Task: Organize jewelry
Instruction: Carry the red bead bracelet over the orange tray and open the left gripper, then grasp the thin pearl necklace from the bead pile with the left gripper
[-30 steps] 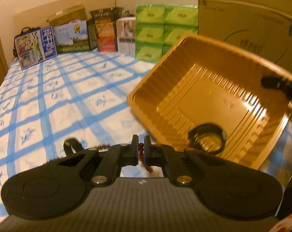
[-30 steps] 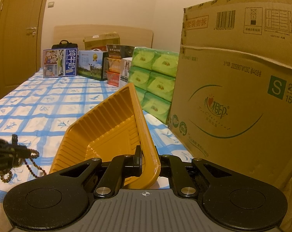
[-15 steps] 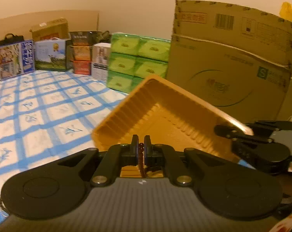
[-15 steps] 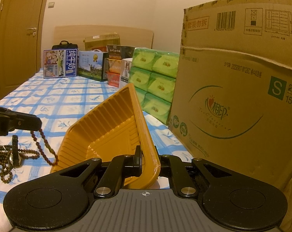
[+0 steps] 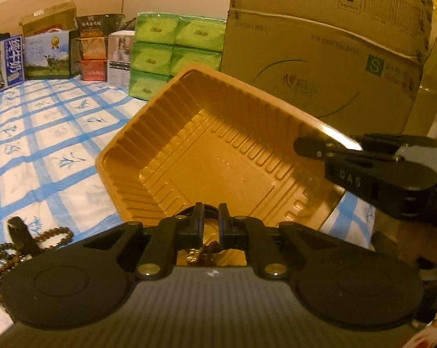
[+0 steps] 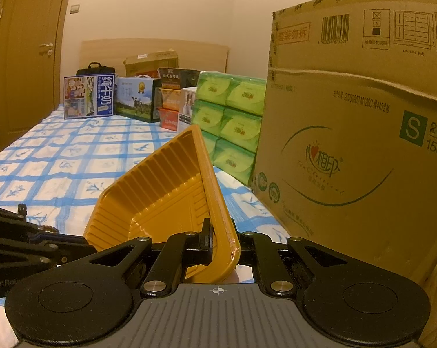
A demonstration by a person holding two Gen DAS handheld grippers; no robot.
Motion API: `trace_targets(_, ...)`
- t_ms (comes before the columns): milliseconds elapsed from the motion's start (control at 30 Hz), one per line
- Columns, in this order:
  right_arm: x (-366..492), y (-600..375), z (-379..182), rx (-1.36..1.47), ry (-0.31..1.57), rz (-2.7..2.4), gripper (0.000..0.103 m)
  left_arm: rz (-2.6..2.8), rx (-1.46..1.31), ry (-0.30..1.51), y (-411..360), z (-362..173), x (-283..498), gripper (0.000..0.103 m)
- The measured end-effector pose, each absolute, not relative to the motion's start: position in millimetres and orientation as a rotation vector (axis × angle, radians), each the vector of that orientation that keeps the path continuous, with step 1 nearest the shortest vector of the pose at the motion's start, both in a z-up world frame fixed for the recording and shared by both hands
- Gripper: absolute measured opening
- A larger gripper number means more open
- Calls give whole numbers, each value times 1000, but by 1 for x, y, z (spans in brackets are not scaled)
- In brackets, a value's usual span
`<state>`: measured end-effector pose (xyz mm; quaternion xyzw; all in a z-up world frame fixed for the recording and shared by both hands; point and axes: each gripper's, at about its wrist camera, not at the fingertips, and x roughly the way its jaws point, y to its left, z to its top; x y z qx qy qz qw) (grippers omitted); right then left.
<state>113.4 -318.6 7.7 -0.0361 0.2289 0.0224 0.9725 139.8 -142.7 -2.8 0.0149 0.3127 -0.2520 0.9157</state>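
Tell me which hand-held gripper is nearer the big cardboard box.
Right. The right hand-held gripper grips the gold tray rim just in front of the cardboard box; the left hand-held gripper sits across the tray, farther away.

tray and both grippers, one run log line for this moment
left gripper: open over tray | right gripper: shut on tray rim, tilted | beads: on sheet

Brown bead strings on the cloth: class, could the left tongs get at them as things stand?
Probably yes: the left tongs stand open over the gold tray, and the bead strings lie uncovered on the cloth to their left.
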Motion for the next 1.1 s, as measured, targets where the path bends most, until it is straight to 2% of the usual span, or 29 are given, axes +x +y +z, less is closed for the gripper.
trace_targets(133, 113, -319, 8, -71, 462, 45, 8, -449, 51, 620, -129, -4, 132, 11)
trace_targets(200, 113, -319, 8, -73, 462, 44, 8, -398, 57, 609, -117, -6, 127, 18)
trace_targets(767, 114, -319, 8, -76, 467, 42, 8, -28, 97, 653, -5, -35, 101, 19)
trace_targets(1100, 114, -318, 5, -86, 469, 39, 8, 58, 148, 675, 19, -49, 104, 23)
